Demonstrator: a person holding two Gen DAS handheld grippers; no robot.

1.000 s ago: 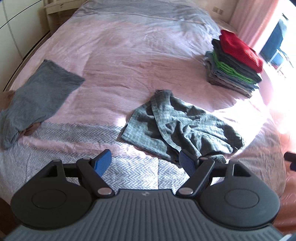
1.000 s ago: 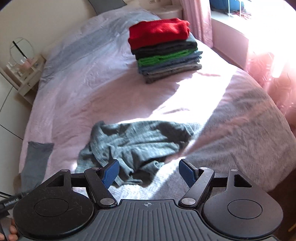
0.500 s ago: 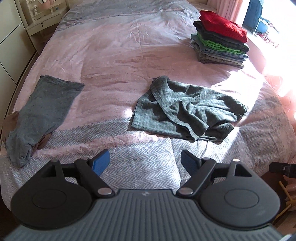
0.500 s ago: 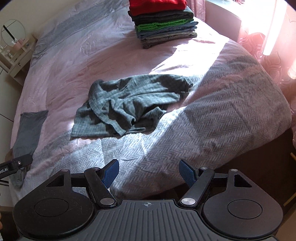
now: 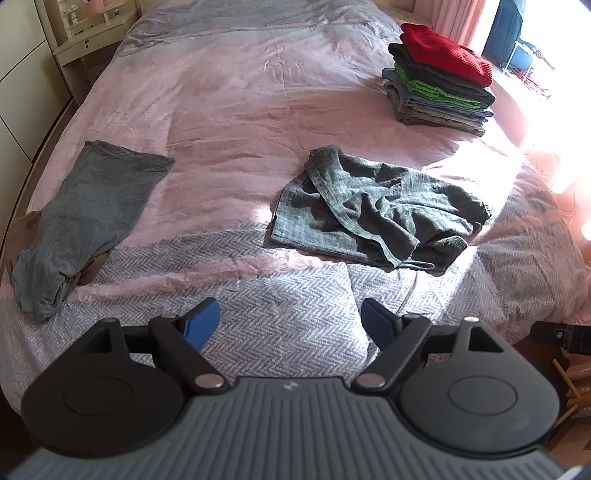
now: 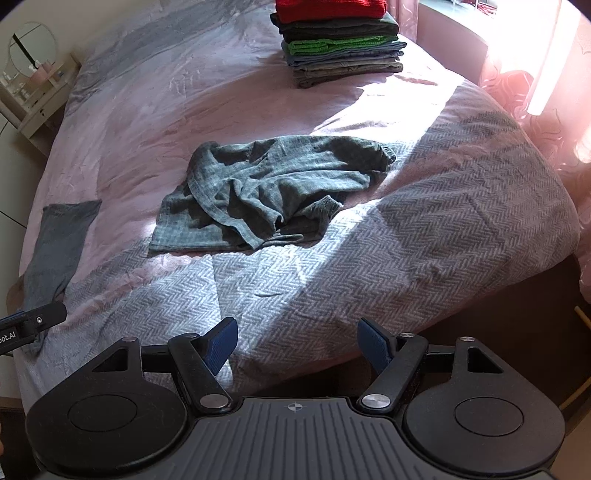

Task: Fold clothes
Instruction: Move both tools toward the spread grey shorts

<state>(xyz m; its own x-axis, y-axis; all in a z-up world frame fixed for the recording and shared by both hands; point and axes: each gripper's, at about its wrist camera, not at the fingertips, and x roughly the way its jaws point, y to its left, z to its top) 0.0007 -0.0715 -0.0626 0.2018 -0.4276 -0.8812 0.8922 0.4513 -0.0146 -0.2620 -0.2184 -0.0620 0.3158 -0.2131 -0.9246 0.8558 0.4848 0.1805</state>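
A crumpled grey-green garment (image 5: 373,210) lies unfolded near the foot of the pink bed (image 5: 236,122); it also shows in the right wrist view (image 6: 266,188). A second grey garment (image 5: 88,206) lies at the bed's left edge, also seen in the right wrist view (image 6: 55,240). A stack of folded clothes (image 5: 439,81) topped by a red one sits at the far right, also in the right wrist view (image 6: 336,40). My left gripper (image 5: 290,325) and right gripper (image 6: 295,343) are both open and empty, held back from the crumpled garment over the bed's foot.
A grey herringbone blanket (image 6: 406,236) covers the bed's foot. A cream nightstand (image 5: 85,33) stands at the far left. Pink curtains (image 6: 535,74) and a bright window are on the right. The bed edge drops off to a dark floor (image 6: 498,332) at the right.
Both grippers have pulled back and up from the crumpled garment, which now lies farther away. The clothes have not moved. Both grippers stayed open.
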